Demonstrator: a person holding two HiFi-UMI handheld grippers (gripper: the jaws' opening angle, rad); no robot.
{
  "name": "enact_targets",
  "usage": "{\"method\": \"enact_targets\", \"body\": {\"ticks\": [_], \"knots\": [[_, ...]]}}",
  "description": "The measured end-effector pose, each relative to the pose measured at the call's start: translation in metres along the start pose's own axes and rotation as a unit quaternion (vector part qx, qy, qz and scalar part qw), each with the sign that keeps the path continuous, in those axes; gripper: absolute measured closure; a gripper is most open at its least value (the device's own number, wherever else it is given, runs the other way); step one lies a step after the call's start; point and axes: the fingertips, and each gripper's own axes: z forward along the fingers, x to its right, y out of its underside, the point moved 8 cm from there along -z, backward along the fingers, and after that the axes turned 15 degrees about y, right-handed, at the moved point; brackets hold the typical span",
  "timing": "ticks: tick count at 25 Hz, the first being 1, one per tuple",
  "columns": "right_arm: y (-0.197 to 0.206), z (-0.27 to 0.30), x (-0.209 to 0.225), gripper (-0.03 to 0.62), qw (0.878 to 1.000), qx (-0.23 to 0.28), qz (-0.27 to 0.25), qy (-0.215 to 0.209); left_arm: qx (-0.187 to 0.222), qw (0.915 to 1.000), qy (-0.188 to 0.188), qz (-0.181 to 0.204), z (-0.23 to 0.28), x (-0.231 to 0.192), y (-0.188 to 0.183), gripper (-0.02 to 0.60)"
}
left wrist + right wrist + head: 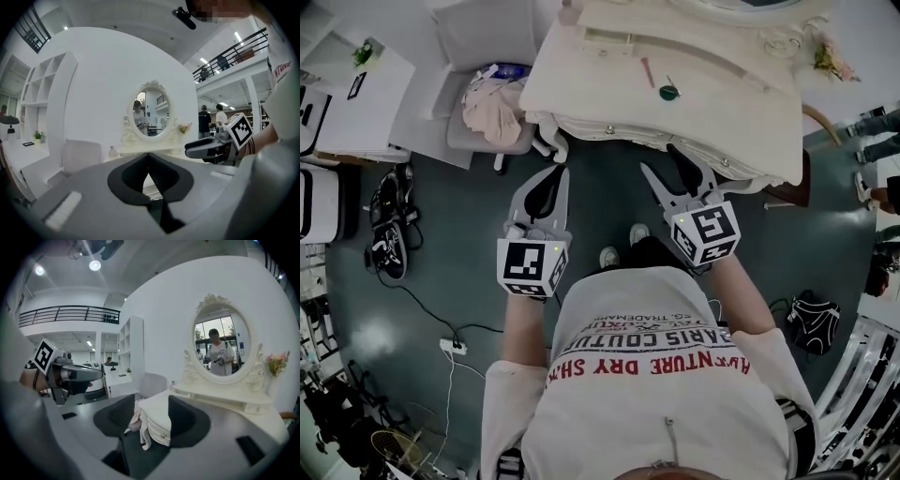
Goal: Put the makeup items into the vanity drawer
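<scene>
In front of the cream carved vanity table [609, 89], both grippers hover short of its edge, probably lining up on the shut white drawer [161, 431], whose contents are unseen. The left gripper [555, 174] has its jaws pressed together, empty. The right gripper [666, 164] has its jaws spread, empty. A slim pink makeup stick [647, 71] and a dark green round compact [668, 92] lie on the tabletop.

White wall [93, 79], dark grey floor [459, 225], white shelving [44, 89]

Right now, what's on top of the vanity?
On the vanity top: a pink stick, a round green item, flowers at the right end, and the oval mirror. The drawer looks shut, so its inside is hidden.
</scene>
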Motion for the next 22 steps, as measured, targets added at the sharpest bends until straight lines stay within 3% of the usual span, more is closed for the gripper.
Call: {"method": "enact_targets", "body": {"ticks": [12, 16, 22], "knots": [[-0.003, 0.157, 0.086, 0.396, 0.999, -0.041, 0.008, 0.031, -0.022, 0.9995, 0.022, 0.000, 0.136, -0.101, -0.008, 0.571], [0.004, 0.208, 0.121, 0.396, 0.996, -0.079, 0.004, 0.035, -0.023, 0.9991, 0.035, -0.006, 0.187, -0.130, -0.018, 0.572], [0.034, 0.278, 0.151, 0.396, 0.989, -0.150, -0.011, 0.005, -0.029, 0.9987, 0.039, -0.012, 0.251, -0.170, -0.017, 0.572]]}}
